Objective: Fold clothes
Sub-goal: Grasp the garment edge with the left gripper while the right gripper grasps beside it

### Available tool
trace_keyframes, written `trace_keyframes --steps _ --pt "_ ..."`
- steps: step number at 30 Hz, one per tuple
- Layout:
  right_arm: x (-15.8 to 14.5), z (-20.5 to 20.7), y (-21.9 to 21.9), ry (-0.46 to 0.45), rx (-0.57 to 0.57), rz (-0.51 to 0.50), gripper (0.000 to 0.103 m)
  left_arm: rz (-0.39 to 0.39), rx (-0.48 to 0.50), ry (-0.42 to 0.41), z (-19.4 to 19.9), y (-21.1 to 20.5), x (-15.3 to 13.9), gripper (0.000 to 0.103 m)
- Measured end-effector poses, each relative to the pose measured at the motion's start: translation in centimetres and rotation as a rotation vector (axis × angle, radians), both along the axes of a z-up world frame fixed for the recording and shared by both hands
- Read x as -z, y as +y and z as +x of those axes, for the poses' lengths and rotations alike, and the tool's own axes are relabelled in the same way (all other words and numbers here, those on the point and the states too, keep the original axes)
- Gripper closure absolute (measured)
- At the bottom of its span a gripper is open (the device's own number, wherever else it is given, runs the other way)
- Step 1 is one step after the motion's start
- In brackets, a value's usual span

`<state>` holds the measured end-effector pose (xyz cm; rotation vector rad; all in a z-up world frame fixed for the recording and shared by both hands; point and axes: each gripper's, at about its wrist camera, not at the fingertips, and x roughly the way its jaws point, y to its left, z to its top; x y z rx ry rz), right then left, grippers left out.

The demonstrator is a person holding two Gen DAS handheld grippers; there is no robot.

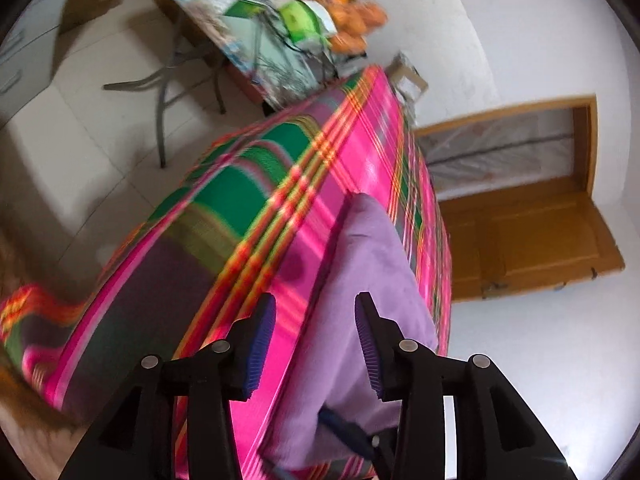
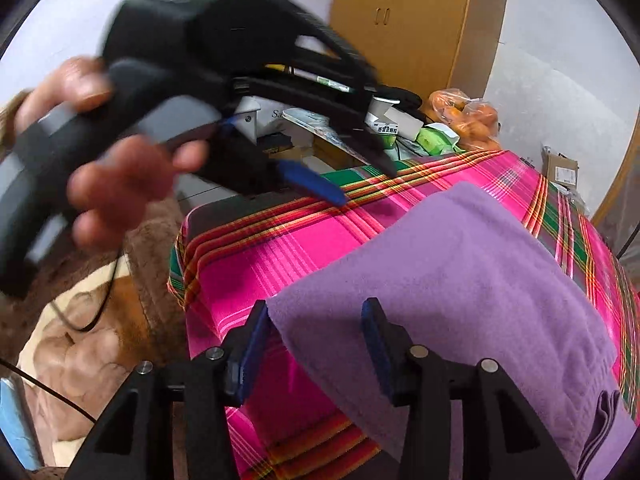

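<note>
Hovering with jaws spread, the right gripper (image 2: 316, 344) straddles the near edge of one purple towel (image 2: 460, 280), lying flat on the pink plaid tablecloth (image 2: 280, 248). Beyond, the left gripper (image 2: 320, 184) also gapes, gripping nothing. Closing too shallow could catch one layer only, skewing any fold.

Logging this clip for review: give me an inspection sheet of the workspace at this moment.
Surface: table under a pink and green plaid cloth.
Job's things: purple towel, folded, lying flat on the cloth.
Clutter: bag of oranges, green and white boxes on a side table behind.
Grippers: left tool open, raised off the cloth, held by a hand; right tool open, at the towel's near corner.
Cables: thin black cable over a brown blanket.
Surroundings: wooden cabinet, wooden door, white walls.
</note>
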<state>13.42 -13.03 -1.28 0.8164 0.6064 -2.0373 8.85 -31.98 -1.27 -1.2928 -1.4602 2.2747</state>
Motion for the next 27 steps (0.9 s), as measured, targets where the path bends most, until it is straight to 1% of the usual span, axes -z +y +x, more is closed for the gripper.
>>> trace_keyframes --steps 5,8,17,20,23,24,25,26,27 --pt "-0.2 -0.4 0.3 -0.037 0.003 -0.023 0.055 -0.006 0.138 0.004 -5.1 1.0 0.1 0.061" --pt "-0.1 -0.3 0.4 -0.031 -0.002 -0.024 0.055 -0.024 0.166 -0.024 -7.3 1.2 0.3 0.061" --pt "-0.1 -0.7 0.8 -0.055 -0.018 -0.052 0.055 -0.005 0.237 -0.023 -11.4 2.2 0.6 0.061" --pt "-0.1 -0.6 0.9 -0.059 -0.019 -0.06 0.055 -0.034 0.27 -0.014 -11.9 2.9 0.4 0.061" --pt "-0.1 -0.7 1.1 -0.061 -0.016 -0.066 0.058 -0.018 0.278 -0.013 -11.9 3.0 0.7 0.062" --pt "-0.1 -0.7 1.1 -0.06 -0.012 -0.067 0.059 -0.014 0.277 -0.019 -12.0 2.9 0.9 0.063" --pt "-0.1 -0.7 1.2 -0.06 -0.008 -0.068 0.062 -0.012 0.275 -0.025 -12.0 2.8 1.1 0.072" --pt "-0.1 -0.7 1.3 -0.06 -0.004 -0.071 0.067 -0.012 0.267 -0.033 -12.0 2.7 1.2 0.078" --pt "-0.1 -0.7 1.4 -0.06 0.001 -0.073 0.068 -0.011 0.259 -0.038 -12.1 2.5 1.4 0.08"
